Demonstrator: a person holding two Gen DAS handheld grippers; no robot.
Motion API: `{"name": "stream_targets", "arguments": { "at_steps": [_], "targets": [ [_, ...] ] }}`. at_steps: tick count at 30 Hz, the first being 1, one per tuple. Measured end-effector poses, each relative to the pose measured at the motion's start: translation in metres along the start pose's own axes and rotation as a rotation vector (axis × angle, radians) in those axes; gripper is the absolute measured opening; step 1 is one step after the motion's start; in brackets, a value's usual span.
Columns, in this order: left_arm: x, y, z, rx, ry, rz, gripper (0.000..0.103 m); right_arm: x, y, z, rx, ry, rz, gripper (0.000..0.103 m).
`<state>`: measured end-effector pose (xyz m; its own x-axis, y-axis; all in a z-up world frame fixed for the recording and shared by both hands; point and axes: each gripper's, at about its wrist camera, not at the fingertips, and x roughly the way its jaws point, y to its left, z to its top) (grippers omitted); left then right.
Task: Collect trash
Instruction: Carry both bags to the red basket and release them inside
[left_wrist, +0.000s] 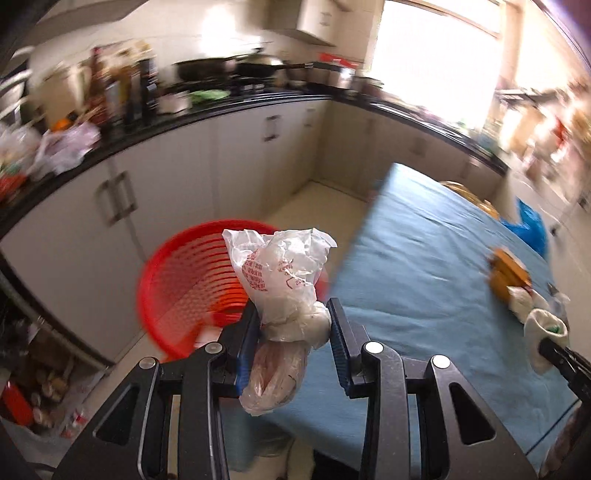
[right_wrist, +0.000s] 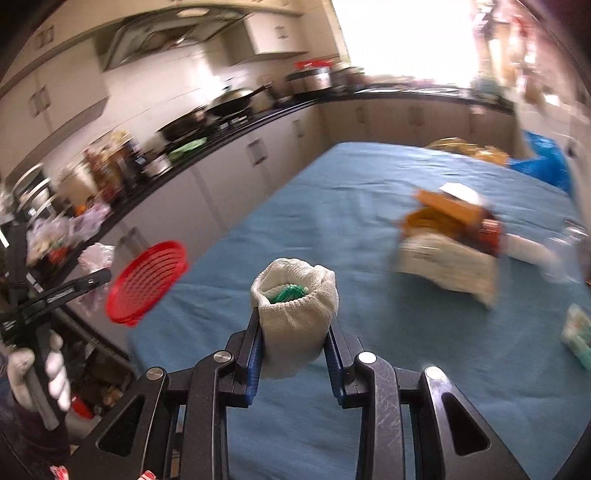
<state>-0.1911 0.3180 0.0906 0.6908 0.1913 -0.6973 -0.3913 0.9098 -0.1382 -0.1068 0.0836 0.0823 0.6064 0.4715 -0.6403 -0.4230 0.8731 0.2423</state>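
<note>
Two pieces of trash are in carriage at once, one per gripper. The left gripper (left_wrist: 291, 321) pinches a crumpled plastic bag (left_wrist: 284, 280) with red print, its fingers (left_wrist: 248, 332) pressed against the knotted middle so that the bag stands above them and sags below. The right gripper (right_wrist: 293, 339) clamps a rolled white cloth (right_wrist: 295, 314) (something green shows in its open top) between both pads. Both loads hang over the near edge of the blue-covered table (left_wrist: 424, 266), and the red slatted basket (left_wrist: 192, 288) sits just beyond that edge, beside the cabinets. The step in hand appears to be transport to the basket. The next move likely calls for bringing each load over the basket's mouth, then spreading the fingers. Further litter (right_wrist: 447, 236) remains on the table.
</note>
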Motion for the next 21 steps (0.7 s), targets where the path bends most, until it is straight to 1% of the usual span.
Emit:
{"name": "stream_targets", "arguments": {
  "at_steps": [2,5,8,10,11,12,14,15,17,19,20,21],
  "targets": [
    [0.009,0.025,0.005,-0.038,0.01,0.018,0.035,0.02,0.023,0.009,-0.017,0.029,0.054,0.032],
    [0.023,0.046,0.013,-0.08,0.022,0.017,0.035,0.053,0.063,0.024,-0.047,0.06,0.14,0.032],
    [0.039,0.065,0.02,-0.121,0.038,0.001,0.035,0.084,0.099,0.041,-0.066,0.073,0.211,0.033],
    [0.048,0.076,0.024,-0.139,0.043,-0.011,0.036,0.109,0.123,0.055,-0.053,0.082,0.28,0.033],
    [0.052,0.08,0.026,-0.15,0.044,-0.014,0.036,0.119,0.131,0.06,-0.042,0.087,0.305,0.035],
    [0.057,0.085,0.027,-0.162,0.043,-0.018,0.038,0.135,0.14,0.065,-0.024,0.095,0.339,0.041],
    [0.064,0.092,0.03,-0.175,0.051,-0.025,0.05,0.162,0.153,0.069,-0.004,0.121,0.382,0.044],
    [0.066,0.095,0.029,-0.184,0.056,-0.029,0.052,0.173,0.158,0.069,0.001,0.141,0.387,0.046],
    [0.066,0.098,0.028,-0.187,0.062,-0.035,0.054,0.195,0.162,0.067,0.022,0.186,0.404,0.047],
    [0.058,0.098,0.025,-0.185,0.064,-0.031,0.054,0.198,0.158,0.063,0.042,0.201,0.414,0.047],
    [0.055,0.097,0.023,-0.187,0.063,-0.025,0.055,0.191,0.152,0.059,0.043,0.186,0.421,0.05],
    [0.047,0.093,0.018,-0.181,0.053,-0.01,0.057,0.185,0.148,0.057,0.039,0.167,0.419,0.055]
  ]
}}
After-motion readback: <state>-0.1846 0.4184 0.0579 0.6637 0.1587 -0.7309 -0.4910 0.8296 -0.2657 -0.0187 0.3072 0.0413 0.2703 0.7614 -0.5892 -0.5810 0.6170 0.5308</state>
